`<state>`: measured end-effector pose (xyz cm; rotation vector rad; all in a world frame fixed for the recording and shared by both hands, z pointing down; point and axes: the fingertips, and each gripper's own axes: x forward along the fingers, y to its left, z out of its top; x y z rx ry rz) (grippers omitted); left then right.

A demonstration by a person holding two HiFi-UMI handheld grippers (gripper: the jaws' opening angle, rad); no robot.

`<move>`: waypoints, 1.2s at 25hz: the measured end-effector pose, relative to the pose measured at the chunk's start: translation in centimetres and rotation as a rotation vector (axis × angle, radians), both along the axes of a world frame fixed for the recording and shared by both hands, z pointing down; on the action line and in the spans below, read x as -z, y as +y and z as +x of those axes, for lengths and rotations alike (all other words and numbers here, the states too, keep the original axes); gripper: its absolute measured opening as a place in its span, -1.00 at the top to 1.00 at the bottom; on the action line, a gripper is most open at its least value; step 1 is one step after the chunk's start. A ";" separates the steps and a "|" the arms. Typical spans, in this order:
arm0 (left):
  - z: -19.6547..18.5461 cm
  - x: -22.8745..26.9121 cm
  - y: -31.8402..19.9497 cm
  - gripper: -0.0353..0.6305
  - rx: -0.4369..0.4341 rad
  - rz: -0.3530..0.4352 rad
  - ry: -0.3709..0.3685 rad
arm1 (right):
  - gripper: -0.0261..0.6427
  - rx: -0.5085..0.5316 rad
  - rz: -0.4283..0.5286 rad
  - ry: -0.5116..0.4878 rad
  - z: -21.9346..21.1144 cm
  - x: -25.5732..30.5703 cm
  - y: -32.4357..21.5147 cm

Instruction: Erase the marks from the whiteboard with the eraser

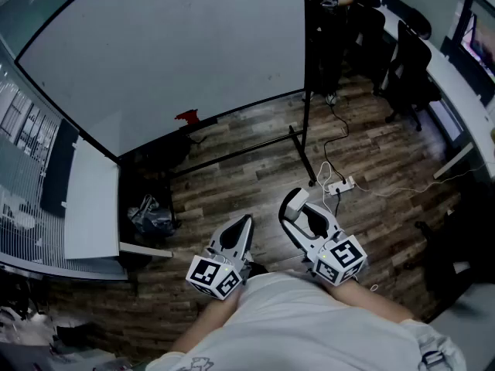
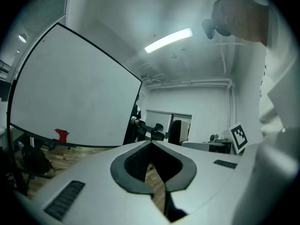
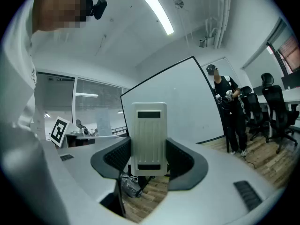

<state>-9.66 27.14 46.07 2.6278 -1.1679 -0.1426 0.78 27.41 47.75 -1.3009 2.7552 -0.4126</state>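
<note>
The eraser (image 3: 149,137), a pale ribbed block, stands upright in the right gripper (image 3: 149,161), whose jaws press on its two long sides. In the head view we see that gripper held low, close to the body of the person in white (image 1: 309,323), well apart from the whiteboard (image 1: 170,45) and above the wooden floor (image 1: 387,207).

The left gripper (image 2: 151,146) is beside it, jaws brought together at the tips and holding nothing; through the gap behind the tips we see only floorboards.

The whiteboard fills the upper left of the head view, a black-framed panel on a black stand (image 1: 247,151). Its face reads as plain white to us, with a few faint specks too small to make out. A small red object (image 1: 186,116) sits on the board's bottom edge, towards the middle; we cannot tell what it is.

At the board's right edge a person in dark clothes (image 3: 229,111) stands on the floor. Beyond them, black office chairs (image 1: 406,60) line a white desk. A power strip (image 1: 340,185) with trailing cables lies on the floor near the stand's right foot, and a dark crumpled bag (image 1: 151,215) sits below the board's lower left corner, next to a white table (image 1: 91,199).
</note>
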 end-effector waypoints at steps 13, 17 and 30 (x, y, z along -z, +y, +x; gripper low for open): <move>-1.5 -0.3 -1.9 0.88 -0.013 -0.003 0.009 | 0.20 -0.003 -0.021 -0.021 -1.4 -0.5 -2.0; -2.4 -0.2 -3.6 0.88 -0.026 0.000 0.017 | 0.20 0.002 -0.048 -0.035 -2.5 -0.8 -3.4; -7.5 0.4 -11.9 0.88 -0.109 0.005 0.017 | 0.20 -0.057 -0.064 -0.019 -8.4 -0.8 -11.6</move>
